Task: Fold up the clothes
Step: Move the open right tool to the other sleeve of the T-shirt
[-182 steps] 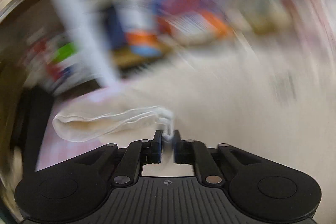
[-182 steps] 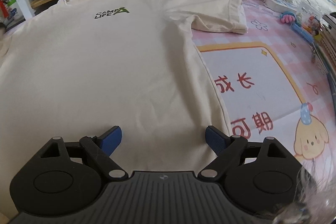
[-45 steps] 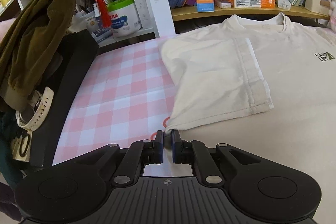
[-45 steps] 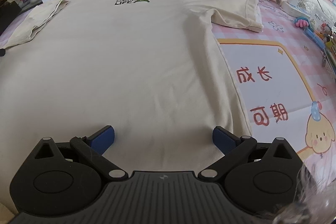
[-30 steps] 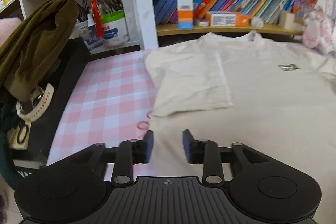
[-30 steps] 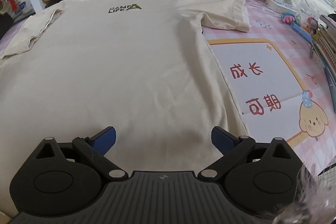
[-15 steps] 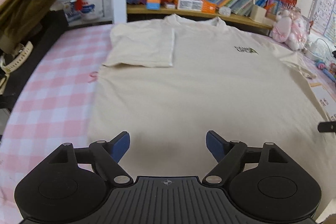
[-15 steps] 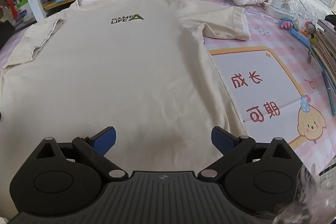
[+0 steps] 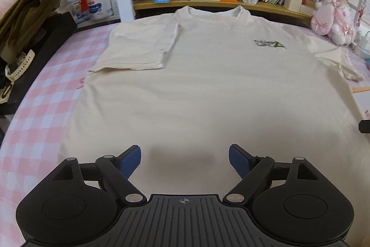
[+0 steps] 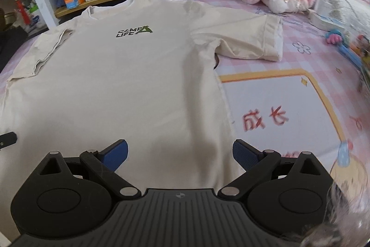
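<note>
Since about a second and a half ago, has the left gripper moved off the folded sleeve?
Yes. The left gripper, jaws opening and empty, has left the folded sleeve and drawn back toward the hem: the bookshelf sits farther off, with the shirt's body beneath.

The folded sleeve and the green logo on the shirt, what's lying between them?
Nothing but plain cream cloth of the shirt: the stretch from the folded sleeve to the logo is bare. The left wrist view shows it best.
</note>
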Action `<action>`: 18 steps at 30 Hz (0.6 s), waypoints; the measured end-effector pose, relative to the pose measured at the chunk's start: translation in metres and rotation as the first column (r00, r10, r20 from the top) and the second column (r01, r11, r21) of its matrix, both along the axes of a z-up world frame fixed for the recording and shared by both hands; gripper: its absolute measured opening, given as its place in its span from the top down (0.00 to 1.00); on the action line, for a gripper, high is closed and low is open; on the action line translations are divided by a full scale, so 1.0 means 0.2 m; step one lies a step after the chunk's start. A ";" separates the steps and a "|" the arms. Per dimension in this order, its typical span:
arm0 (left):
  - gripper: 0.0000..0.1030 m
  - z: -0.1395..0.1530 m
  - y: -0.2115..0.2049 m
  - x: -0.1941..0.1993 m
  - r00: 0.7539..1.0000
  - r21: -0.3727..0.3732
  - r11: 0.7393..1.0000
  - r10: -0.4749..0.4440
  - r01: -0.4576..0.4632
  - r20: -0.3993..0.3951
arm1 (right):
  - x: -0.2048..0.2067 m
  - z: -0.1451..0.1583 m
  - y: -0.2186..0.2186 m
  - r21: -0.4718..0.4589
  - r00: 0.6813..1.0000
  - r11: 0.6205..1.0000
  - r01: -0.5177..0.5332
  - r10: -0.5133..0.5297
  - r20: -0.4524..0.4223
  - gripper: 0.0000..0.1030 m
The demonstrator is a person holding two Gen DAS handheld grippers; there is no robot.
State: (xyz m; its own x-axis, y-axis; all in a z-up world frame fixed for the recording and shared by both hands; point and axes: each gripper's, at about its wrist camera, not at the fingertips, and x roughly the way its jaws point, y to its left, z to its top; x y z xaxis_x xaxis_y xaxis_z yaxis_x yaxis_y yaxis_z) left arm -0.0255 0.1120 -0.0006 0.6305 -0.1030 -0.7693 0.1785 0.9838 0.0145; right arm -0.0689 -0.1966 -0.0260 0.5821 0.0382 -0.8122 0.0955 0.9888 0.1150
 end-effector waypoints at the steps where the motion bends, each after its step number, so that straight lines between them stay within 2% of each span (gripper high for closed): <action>1: 0.15 0.00 -0.05 0.00 1.000 0.004 1.000 0.007 -0.007 -0.002 | 0.01 0.00 -0.05 0.014 1.000 1.000 -0.014 0.014 0.005 0.04; 5: 0.14 0.00 -0.24 -0.05 0.999 0.031 0.999 0.036 -0.036 0.006 | 0.07 -0.02 -0.23 0.082 0.999 0.995 -0.053 0.052 0.008 0.05; 8: 0.14 0.00 -0.37 -0.09 0.998 0.047 0.997 0.061 -0.062 0.017 | 0.12 -0.04 -0.37 0.150 0.997 0.986 -0.072 0.073 -0.001 0.21; 10: 0.14 -0.01 -0.44 -0.13 0.998 0.056 0.996 0.067 -0.067 0.015 | 0.15 -0.06 -0.46 0.214 0.998 0.975 -0.064 0.067 -0.009 0.39; 12: 0.14 -0.02 -0.48 -0.16 0.996 0.071 0.994 0.089 -0.089 0.004 | 0.19 -0.07 -0.55 0.286 0.998 0.957 -0.045 0.053 -0.020 0.46; 14: 0.14 -0.03 -0.49 -0.19 0.992 0.072 0.990 0.122 -0.121 -0.011 | 0.23 -0.09 -0.63 0.342 0.999 0.939 -0.020 0.032 -0.029 0.46; 18: 0.14 -0.03 -0.48 -0.21 0.979 0.034 0.980 0.197 -0.196 -0.048 | 0.30 -0.10 -0.72 0.393 1.000 0.919 0.017 -0.005 -0.030 0.47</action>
